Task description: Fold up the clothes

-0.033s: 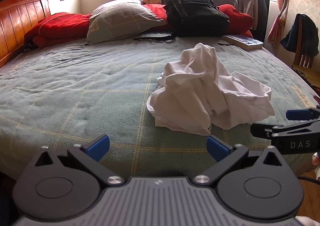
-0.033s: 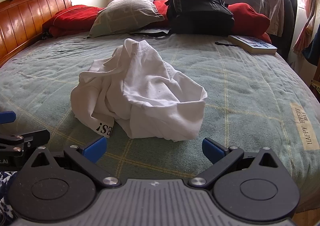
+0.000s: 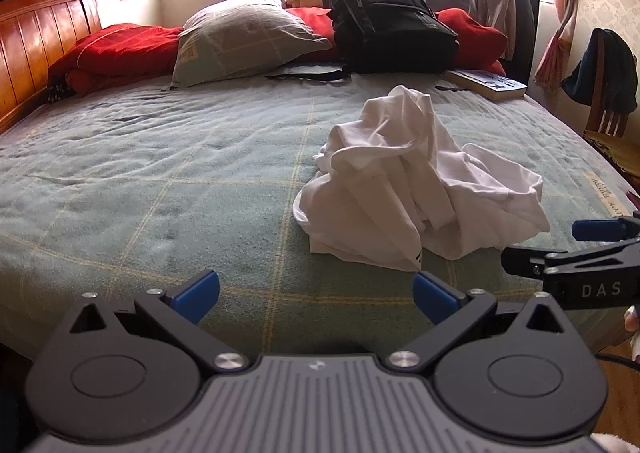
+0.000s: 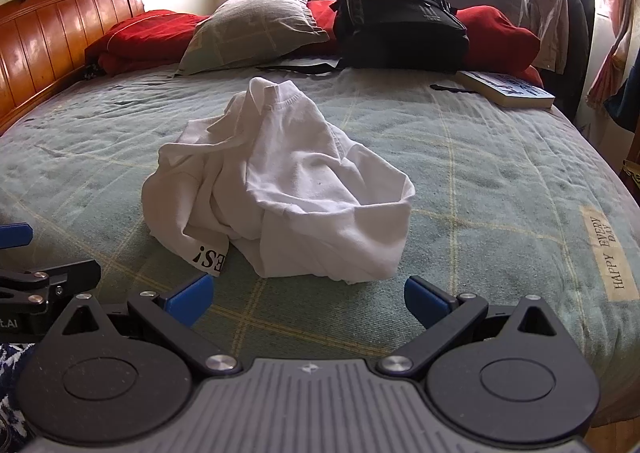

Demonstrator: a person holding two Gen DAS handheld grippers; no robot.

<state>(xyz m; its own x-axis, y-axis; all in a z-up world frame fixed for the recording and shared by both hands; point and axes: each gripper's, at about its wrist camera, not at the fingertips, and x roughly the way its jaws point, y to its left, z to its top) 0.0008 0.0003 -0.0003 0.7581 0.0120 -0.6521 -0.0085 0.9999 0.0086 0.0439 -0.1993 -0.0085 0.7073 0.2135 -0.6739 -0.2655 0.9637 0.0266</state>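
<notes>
Nothing has changed: the white shirt lies crumpled, exactly as before.

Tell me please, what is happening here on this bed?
A person holds a gripper in each hand and is about to fold clothes. A white shirt lies crumpled in a heap on the green bedspread, not yet touched. The left gripper and the right gripper both hover at the near edge of the bed, open and empty, pointing at the shirt. A backpack, a pillow and a book lie at the far side.
</notes>
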